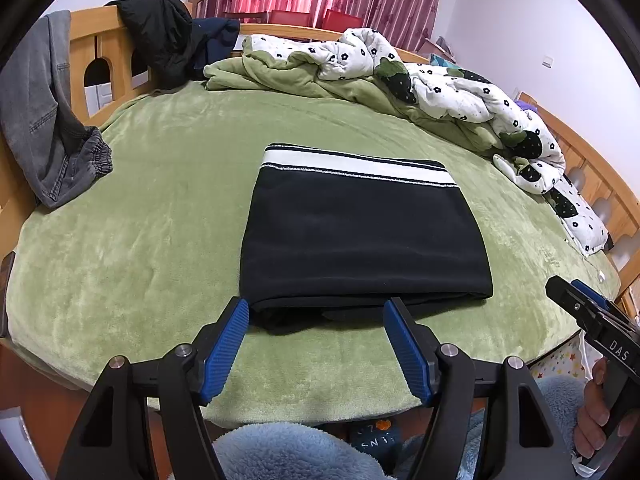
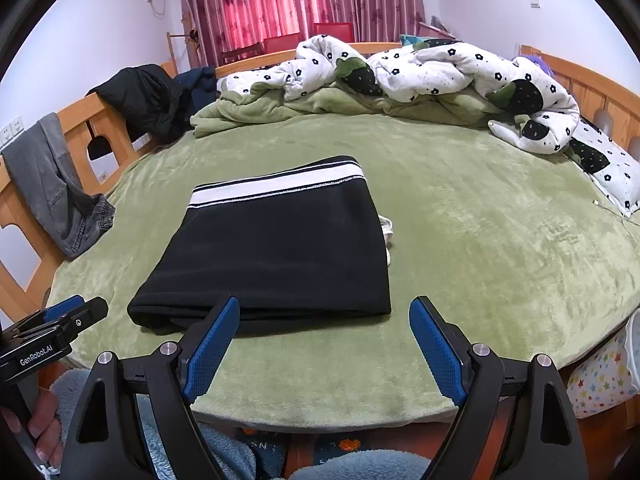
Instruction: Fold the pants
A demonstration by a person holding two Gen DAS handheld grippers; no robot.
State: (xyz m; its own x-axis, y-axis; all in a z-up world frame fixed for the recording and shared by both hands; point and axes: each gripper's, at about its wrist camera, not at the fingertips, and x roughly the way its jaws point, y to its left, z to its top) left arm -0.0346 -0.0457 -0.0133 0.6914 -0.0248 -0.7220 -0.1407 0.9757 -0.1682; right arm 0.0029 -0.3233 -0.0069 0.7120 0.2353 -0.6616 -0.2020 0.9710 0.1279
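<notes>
Pants (image 1: 360, 236) lie folded into a neat block on the bed (image 1: 140, 220), so left gripper (image 1: 316, 316) and right gripper (image 2: 324, 316) hang wide, empty.

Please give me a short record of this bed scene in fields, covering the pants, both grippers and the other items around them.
surface: green blanket covering a wooden-framed bed
pants: black pants, folded into a flat rectangle, white-striped waistband on the far side
left gripper: left gripper, open, at the near edge of the pants, holding nothing
right gripper: right gripper, open, at the near right corner, holding nothing
far side: flower-print quilt, bunched up
left rail: grey jeans and black jacket draped over it
</notes>
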